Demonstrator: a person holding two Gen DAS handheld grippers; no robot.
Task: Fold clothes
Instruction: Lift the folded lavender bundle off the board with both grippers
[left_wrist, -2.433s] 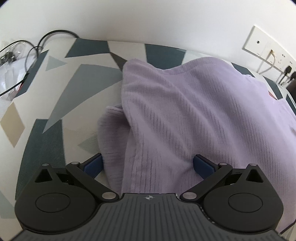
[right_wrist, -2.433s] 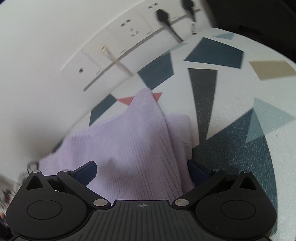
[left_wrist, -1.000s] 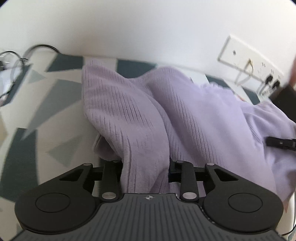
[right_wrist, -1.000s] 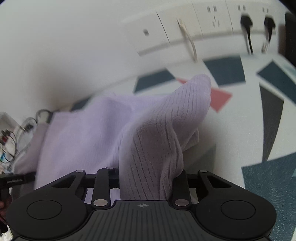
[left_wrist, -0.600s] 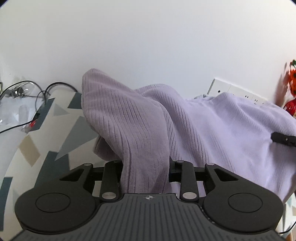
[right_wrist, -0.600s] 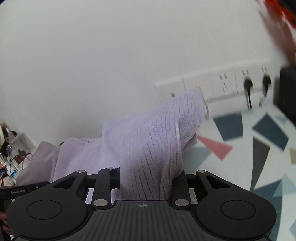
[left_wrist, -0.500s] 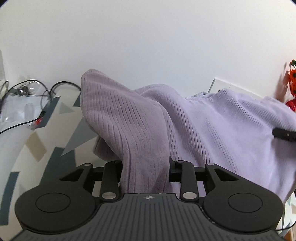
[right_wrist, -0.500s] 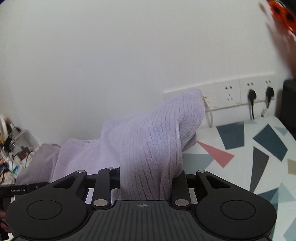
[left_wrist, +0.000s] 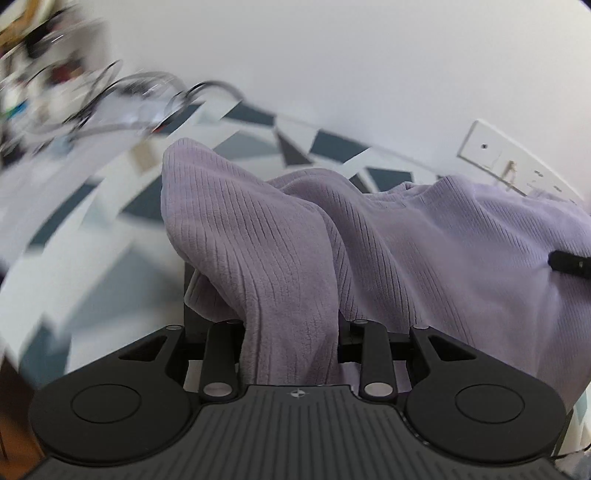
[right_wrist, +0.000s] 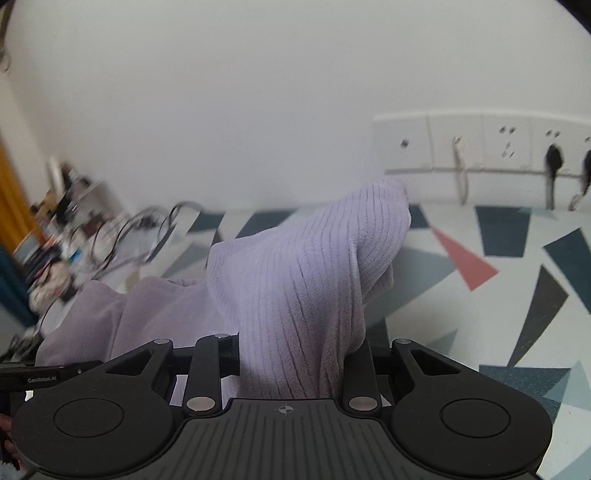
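Note:
A lilac ribbed fleece garment (left_wrist: 424, 251) hangs lifted between both grippers above a table with a geometric-patterned cover (right_wrist: 509, 295). My left gripper (left_wrist: 291, 343) is shut on a thick bunch of the cloth at its left end. The right gripper (right_wrist: 301, 354) is shut on another bunch of the same garment (right_wrist: 306, 280), whose corner sticks up past the jaws. The fingertips of both are buried in fabric. The tip of the right gripper (left_wrist: 570, 263) shows at the left wrist view's right edge, and the left gripper's arm (right_wrist: 44, 371) at the right wrist view's left edge.
A white wall stands close behind the table, with a row of sockets (right_wrist: 491, 147) holding plugs and cables (right_wrist: 554, 162). Loose cables and clutter (left_wrist: 122, 92) lie at the table's far left end, also seen as cables (right_wrist: 122, 236) in the right wrist view.
Both grippers carried the garment further; the left swept sideways, blurring its view, and the table top shows again under the cloth. Both grips are unchanged.

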